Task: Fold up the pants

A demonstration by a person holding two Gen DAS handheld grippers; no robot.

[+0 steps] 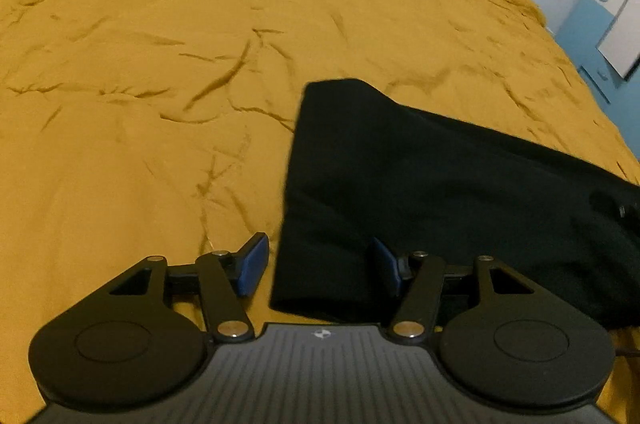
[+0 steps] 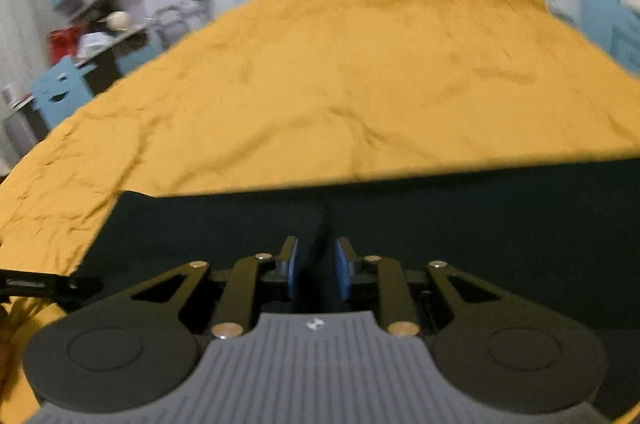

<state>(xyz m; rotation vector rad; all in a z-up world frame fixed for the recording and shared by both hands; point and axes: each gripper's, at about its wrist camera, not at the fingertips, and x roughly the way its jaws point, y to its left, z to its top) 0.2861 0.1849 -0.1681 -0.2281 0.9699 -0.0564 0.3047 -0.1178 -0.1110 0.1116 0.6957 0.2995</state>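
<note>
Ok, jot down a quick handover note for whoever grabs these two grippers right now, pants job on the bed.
Left gripper: open, over the near left corner of the black pants, one pad on each side of the pants' left edge, not clamped.
Right gripper: narrowly open above the dark fabric, a raised crease between its pads; no firm pinch visible.
Pants: lying on the yellow bedspread as a long dark band, apparently folded lengthwise already.
Left: grip the ends and fold the length over, then flatten.
</note>
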